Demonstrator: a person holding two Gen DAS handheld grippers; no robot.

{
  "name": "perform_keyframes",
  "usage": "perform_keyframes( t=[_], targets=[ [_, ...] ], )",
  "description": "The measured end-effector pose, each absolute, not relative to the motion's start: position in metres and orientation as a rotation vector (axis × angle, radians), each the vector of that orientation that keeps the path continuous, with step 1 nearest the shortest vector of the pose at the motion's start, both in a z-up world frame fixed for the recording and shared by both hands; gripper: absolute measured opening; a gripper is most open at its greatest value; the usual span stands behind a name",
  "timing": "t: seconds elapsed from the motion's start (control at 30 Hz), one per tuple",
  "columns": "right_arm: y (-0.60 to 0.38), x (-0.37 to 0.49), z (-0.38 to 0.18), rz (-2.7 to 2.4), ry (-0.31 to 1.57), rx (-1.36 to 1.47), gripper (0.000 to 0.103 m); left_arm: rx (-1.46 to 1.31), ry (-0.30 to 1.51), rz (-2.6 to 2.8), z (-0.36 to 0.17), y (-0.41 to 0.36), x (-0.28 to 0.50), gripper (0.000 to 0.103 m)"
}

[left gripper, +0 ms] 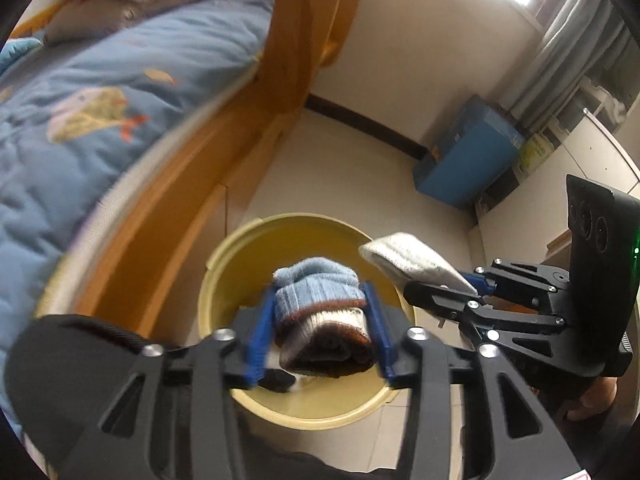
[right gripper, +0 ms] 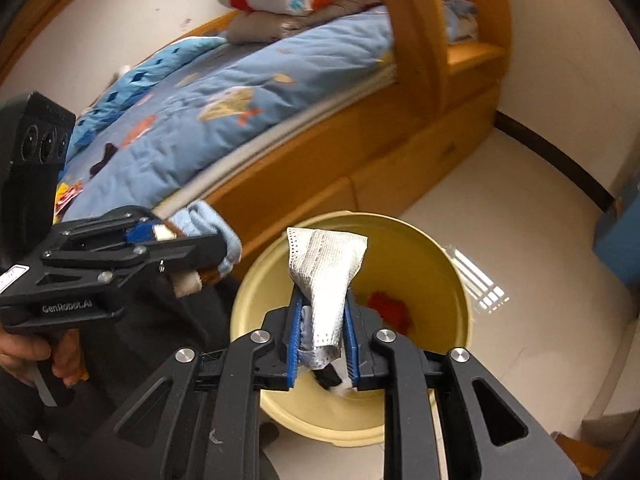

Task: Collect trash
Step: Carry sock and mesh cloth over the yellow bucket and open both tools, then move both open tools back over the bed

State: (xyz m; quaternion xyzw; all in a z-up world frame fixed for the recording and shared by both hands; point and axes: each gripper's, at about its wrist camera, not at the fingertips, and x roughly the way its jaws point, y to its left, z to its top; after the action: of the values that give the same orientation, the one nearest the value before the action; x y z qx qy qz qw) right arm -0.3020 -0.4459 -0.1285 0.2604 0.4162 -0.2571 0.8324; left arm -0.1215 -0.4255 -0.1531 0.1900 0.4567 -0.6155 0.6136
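2 grippers: your left gripper [left gripper: 320, 320] pinches a striped sock [left gripper: 320, 312], right gripper [right gripper: 322, 332] a white sock [right gripper: 326, 276], above the yellow bin [right gripper: 436, 264].

A child's bedroom: wooden bed [right gripper: 404, 148], cartoon-print blue quilt [right gripper: 240, 104], curtained window [left gripper: 560, 28].

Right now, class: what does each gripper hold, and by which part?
Left gripper: rolled blue-brown knitted sock, mid-roll. Right gripper: folded white-grey sock, lower end.
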Motion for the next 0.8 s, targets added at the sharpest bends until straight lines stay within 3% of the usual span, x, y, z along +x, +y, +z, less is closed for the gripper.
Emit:
perform_keyframes(
  t=[0.03,0.07,0.67,0.8],
  targets=[
    [-0.449,-0.305,-0.13,-0.586,0.897,0.541,0.041,0.432,1.052,-1.409,-0.156,-0.427,-0.121,0.087],
    [-0.45,-0.307,-0.132,-0.607,0.903,0.533,0.052,0.425,1.032,-1.383,-0.156,-0.427,-0.12,0.092],
    [-0.443,-0.295,-0.13,-0.55,0.884,0.512,0.052,0.425,0.961,-1.328,-0.146,-0.411,-0.109,0.094],
    [-0.44,-0.289,-0.123,-0.538,0.864,0.513,0.056,0.406,0.929,-1.316,-0.137,-0.402,-0.104,0.095]
  ],
)
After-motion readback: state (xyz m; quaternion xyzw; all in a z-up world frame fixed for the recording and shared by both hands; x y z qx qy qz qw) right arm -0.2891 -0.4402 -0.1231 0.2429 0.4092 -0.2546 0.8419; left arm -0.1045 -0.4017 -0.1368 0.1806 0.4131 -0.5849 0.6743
